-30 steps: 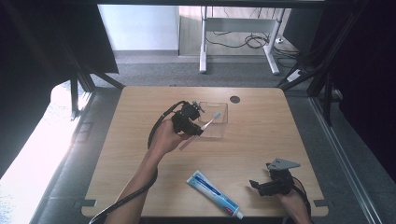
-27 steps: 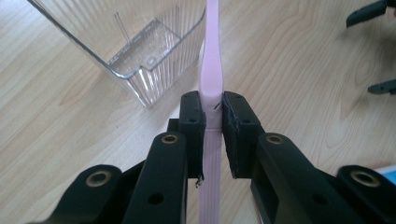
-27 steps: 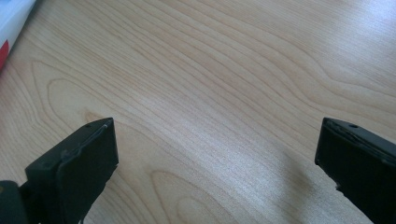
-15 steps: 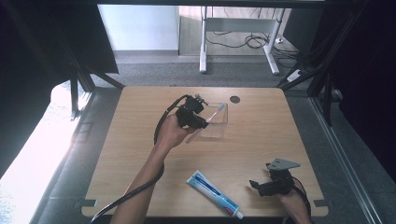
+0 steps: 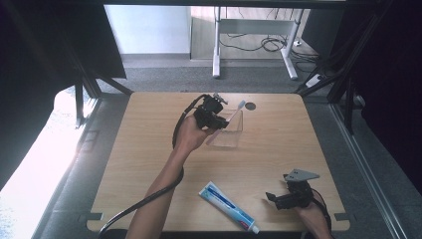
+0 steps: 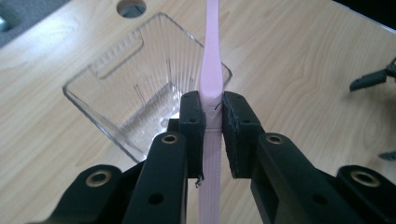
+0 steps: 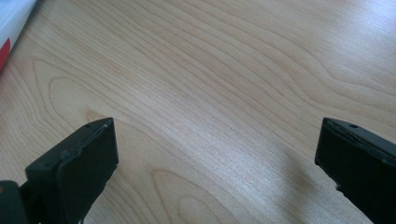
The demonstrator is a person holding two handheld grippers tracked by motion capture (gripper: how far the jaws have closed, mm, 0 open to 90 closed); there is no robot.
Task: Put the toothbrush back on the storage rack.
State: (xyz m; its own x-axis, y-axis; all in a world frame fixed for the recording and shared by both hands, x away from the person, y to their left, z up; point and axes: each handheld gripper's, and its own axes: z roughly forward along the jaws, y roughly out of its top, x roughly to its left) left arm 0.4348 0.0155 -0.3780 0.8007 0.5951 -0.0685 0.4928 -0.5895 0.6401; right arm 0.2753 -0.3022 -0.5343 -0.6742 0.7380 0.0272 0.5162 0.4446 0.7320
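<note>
Your left gripper (image 6: 212,116) is clamped on the pink toothbrush (image 6: 211,79) at mid-handle, just beside and above the clear container (image 5: 226,130) at the far middle of the tabletop (image 5: 149,164), brush head pointing up and away. Your left forearm reaches forward from the near edge. The toothpaste tube (image 5: 228,207) lies near the front edge. Your right gripper (image 5: 272,198) rests low beside it, jaws wide apart, holding nothing.

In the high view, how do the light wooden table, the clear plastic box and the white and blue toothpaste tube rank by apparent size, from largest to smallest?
1. Light wooden table, by far.
2. Clear plastic box and white and blue toothpaste tube: they look alike in size, so I leave them unranked.
</note>
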